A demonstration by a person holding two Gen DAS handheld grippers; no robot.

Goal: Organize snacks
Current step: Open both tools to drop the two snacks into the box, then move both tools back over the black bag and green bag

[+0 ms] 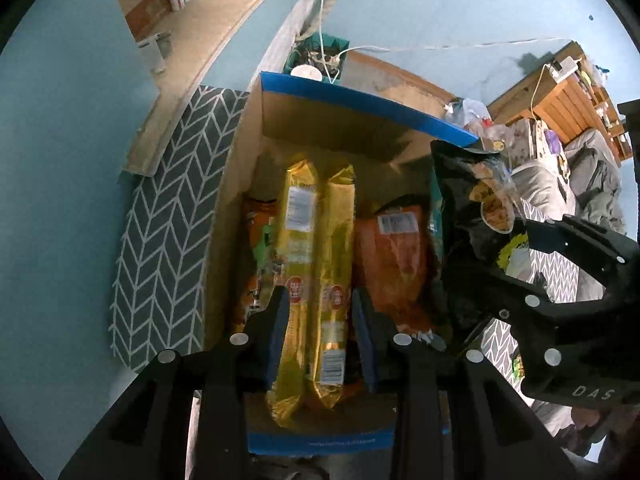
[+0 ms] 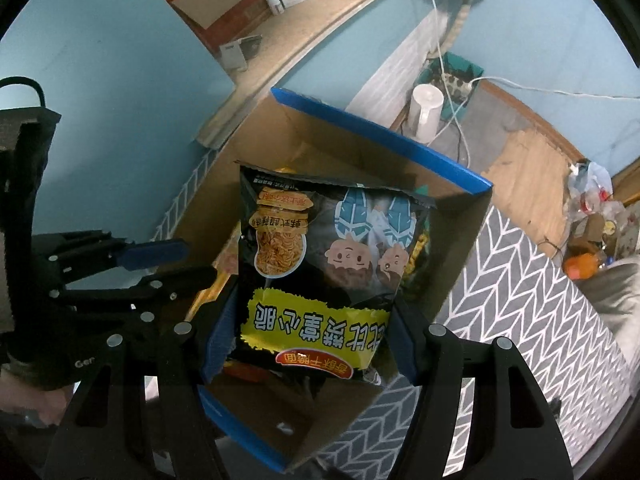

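Observation:
An open cardboard box with blue rim [image 1: 360,100] [image 2: 380,128] holds several snack packs. A gold twin pack [image 1: 316,264] lies in its middle, with an orange bag [image 1: 396,256] to the right. My left gripper [image 1: 320,332] straddles the gold pack with its fingers apart, seemingly not pressing it. My right gripper [image 2: 312,320] is shut on a black noodle-snack bag [image 2: 316,256] and holds it over the box's right side. That bag [image 1: 472,216] and the right gripper [image 1: 560,300] also show in the left wrist view.
The box sits on a grey herringbone-patterned surface [image 2: 540,300] [image 1: 168,220]. A wooden shelf [image 2: 320,40] with clutter runs behind. A white cup [image 2: 426,112] and cables stand beyond the box. Bags and clutter [image 2: 592,216] lie at the right.

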